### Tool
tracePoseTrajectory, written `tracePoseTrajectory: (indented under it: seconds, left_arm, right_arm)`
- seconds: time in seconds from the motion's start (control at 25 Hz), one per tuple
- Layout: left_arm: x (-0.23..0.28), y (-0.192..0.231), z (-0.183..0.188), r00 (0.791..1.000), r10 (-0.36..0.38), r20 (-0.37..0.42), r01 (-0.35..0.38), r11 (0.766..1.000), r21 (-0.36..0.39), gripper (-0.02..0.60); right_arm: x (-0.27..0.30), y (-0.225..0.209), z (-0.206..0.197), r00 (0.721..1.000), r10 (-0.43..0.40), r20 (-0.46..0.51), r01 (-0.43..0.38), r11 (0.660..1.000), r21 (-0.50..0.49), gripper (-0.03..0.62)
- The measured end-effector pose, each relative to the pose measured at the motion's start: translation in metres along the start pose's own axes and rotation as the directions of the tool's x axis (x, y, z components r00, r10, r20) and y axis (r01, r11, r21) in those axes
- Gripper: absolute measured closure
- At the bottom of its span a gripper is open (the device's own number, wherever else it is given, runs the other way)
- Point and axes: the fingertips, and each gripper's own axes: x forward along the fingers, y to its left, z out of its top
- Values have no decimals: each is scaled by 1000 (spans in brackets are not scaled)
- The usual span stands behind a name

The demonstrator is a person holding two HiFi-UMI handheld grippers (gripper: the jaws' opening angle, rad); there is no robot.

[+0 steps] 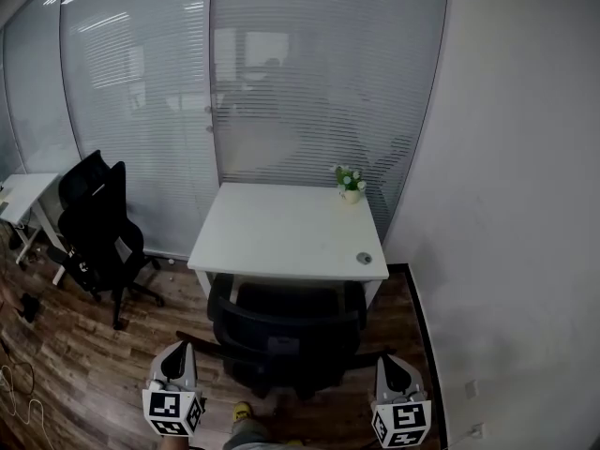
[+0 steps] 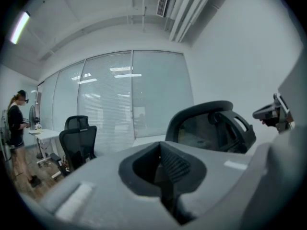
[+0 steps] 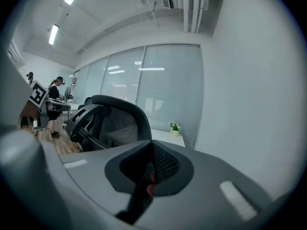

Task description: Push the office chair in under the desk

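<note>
Office chair [image 1: 281,336] just ahead, between left gripper [image 1: 178,356] and right gripper [image 1: 396,368], both fingers [image 2: 176,166] closed, empty.

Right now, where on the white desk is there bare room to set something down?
The white rectangular desk is bare across its left and middle. Its right side holds a small potted plant at the back and a round grey object in front.
</note>
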Motion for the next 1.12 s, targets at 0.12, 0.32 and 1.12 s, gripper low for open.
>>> tracePoseTrajectory:
  seconds: [0.12,0.32,1.12]
  left_arm:
    - [3,2,0,1000,-2,0,2,1000,7,583]
    - [3,1,-5,1000,-16,-2,16,1000,18,583]
    - [12,-5,7,1000,-23,-3,23,998,63,583]
  right_arm:
    - [5,-1,1,1000,3,4,-3,1000,23,592]
    - [3,1,2,1000,2,14,-3,999,36,592]
    - [15,-4,4,1000,19,22,-20,998,57,592]
